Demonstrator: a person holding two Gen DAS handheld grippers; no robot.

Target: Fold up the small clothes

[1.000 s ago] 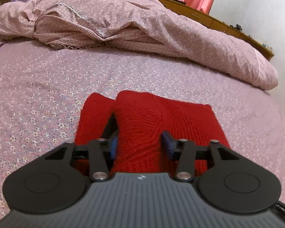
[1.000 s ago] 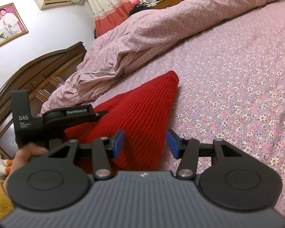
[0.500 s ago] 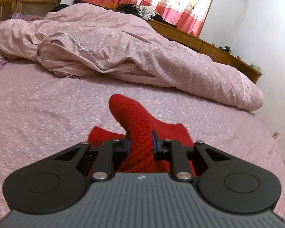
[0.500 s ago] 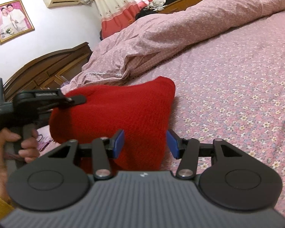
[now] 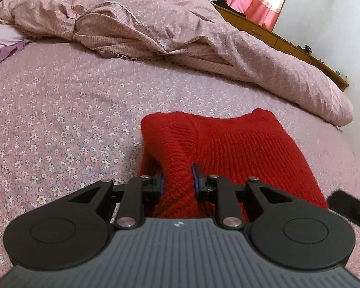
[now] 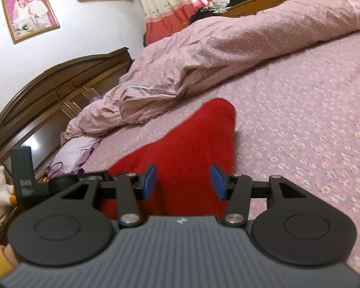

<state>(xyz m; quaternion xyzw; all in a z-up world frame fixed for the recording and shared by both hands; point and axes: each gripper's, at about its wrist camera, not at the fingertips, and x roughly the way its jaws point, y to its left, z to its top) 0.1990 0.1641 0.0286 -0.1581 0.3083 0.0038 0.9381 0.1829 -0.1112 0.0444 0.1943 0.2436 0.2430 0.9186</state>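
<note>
Red knit's (image 5: 240,148) near edge hidden behind left tongs (image 5: 177,180) clamping a fold, right tongs (image 6: 183,181) apart above it, rumpled quilt (image 5: 156,28) beyond on bed (image 5: 60,100).

The red knit garment (image 5: 240,148) has its near edge hidden behind the left gripper (image 5: 177,180). In the right wrist view the garment (image 6: 194,144) is blurred, its near end hidden behind the right gripper (image 6: 183,180).
</note>
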